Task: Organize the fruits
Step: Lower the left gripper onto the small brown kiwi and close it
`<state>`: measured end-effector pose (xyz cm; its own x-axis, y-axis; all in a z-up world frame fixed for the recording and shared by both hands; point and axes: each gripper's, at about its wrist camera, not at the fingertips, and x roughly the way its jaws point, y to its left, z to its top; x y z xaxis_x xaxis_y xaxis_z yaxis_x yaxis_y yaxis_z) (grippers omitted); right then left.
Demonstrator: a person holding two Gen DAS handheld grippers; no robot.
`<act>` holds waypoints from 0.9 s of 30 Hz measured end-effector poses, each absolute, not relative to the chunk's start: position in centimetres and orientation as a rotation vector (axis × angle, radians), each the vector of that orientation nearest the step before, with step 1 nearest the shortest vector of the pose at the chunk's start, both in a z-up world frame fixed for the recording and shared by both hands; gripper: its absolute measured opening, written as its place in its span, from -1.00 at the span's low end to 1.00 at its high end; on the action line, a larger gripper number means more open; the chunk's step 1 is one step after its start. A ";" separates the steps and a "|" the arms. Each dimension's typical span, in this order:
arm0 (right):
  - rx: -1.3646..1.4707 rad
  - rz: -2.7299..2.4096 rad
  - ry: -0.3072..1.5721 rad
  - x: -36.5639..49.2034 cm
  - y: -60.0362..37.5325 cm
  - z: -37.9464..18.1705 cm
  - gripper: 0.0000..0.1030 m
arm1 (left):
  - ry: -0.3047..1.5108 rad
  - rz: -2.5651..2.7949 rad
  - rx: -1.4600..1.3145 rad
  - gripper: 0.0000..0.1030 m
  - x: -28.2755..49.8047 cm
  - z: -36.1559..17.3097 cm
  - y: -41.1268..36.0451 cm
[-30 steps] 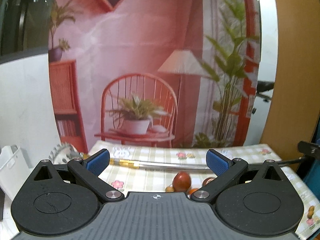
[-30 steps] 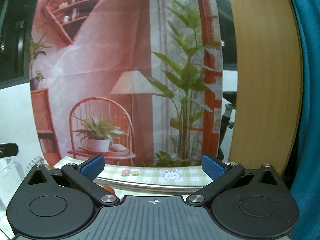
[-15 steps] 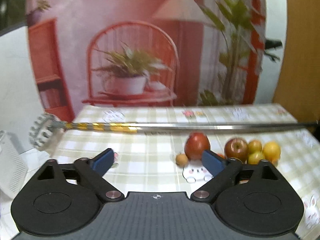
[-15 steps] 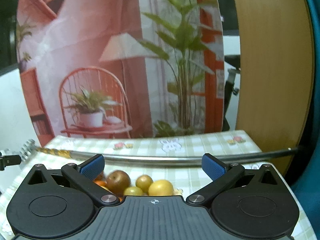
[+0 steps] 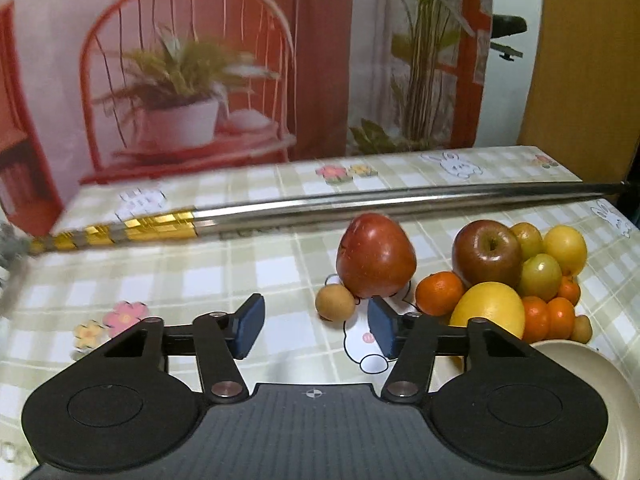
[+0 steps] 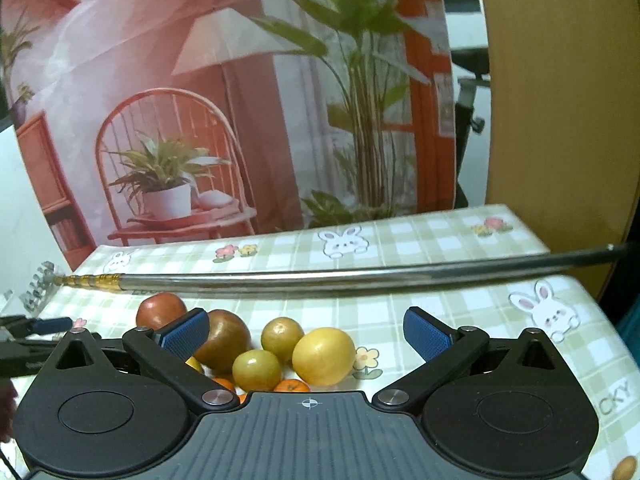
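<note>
Left gripper [image 5: 314, 326] jaws, just narrowing and empty, line up towards the small round tan fruit [image 5: 335, 303]; right gripper [image 6: 308, 330] gapes wide, empty, above the pile.

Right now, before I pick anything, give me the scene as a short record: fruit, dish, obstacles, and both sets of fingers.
surface: checked tablecloth with bunny and flower prints
fruit pile: red apple, yellow citrus, small oranges, greenish fruits, clustered together
apart from pile: pointed red fruit, small brown fruit beside it
dish: cream plate, only its edge in view
obstacle: long metal rod across the table behind the fruit
left gripper: fingers closing in, nothing between them
right gripper: fingers open, empty
</note>
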<state>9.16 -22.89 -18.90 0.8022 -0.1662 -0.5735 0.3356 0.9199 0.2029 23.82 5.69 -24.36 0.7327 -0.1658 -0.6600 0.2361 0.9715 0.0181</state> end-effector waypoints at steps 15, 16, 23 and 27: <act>0.312 -0.316 0.641 11.7 -24.9 -21.5 1.00 | 0.774 -0.306 0.105 -0.33 26.8 -27.6 4.6; 0.311 -0.318 0.644 11.8 -24.9 -21.6 1.00 | 0.777 -0.308 0.109 -0.42 27.0 -27.7 4.5; 0.306 -0.314 0.657 12.1 -24.9 -21.9 1.00 | 0.755 -0.307 0.127 -0.42 25.9 -27.3 4.6; 0.309 -0.310 0.662 12.2 -25.0 -22.1 1.00 | 0.725 -0.306 0.108 -0.42 24.5 -26.2 5.0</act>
<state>12.23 -24.99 -22.07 0.7466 -0.1819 -0.6399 0.3758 0.9091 0.1800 24.49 5.04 -26.19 0.7060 -0.2377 -0.6671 0.3119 0.9501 -0.0085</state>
